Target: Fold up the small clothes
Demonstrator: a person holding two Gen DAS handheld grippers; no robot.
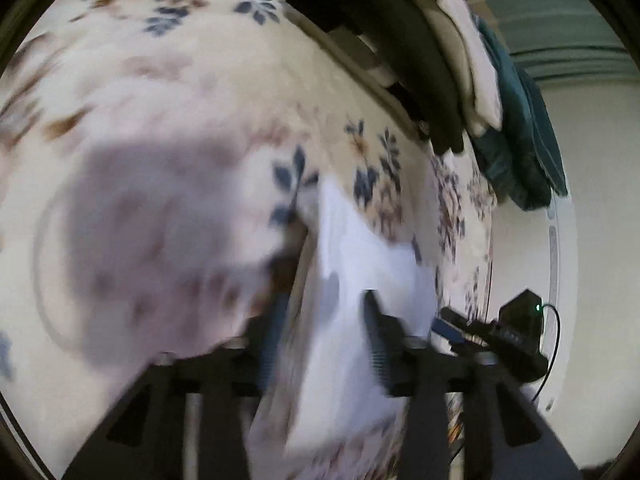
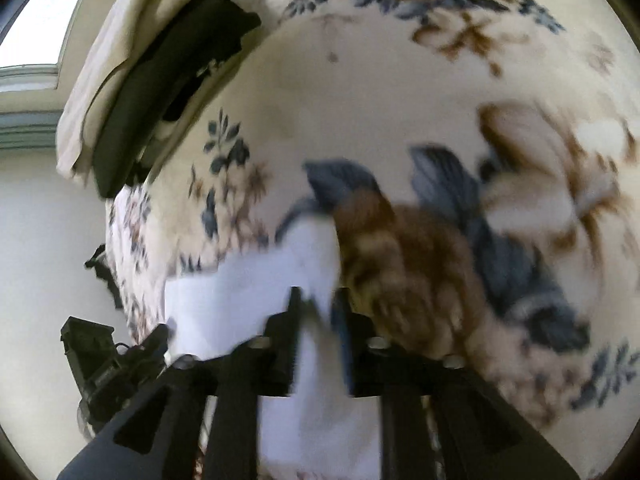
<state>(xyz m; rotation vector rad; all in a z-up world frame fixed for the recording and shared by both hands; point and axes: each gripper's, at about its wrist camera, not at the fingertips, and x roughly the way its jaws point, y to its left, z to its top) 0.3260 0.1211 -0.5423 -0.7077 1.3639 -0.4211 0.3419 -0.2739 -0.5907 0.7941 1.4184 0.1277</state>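
Note:
A small white garment point(image 1: 360, 264) hangs over the floral bedspread point(image 1: 192, 92). In the left wrist view it runs between the fingers of my left gripper point(image 1: 326, 300), whose jaws stand a little apart with cloth between them. My right gripper point(image 2: 318, 304) is nearly closed on an edge of the same white garment point(image 2: 248, 292). Both views are blurred by motion. The other gripper shows at the edge of each view, low right in the left wrist view point(image 1: 516, 332) and low left in the right wrist view point(image 2: 108, 360).
A stack of folded dark and cream clothes point(image 1: 400, 40) lies at the far side of the bed, also in the right wrist view point(image 2: 160, 72). A teal cloth point(image 1: 520, 148) hangs beside it. A white wall point(image 1: 592, 200) lies beyond the bed edge.

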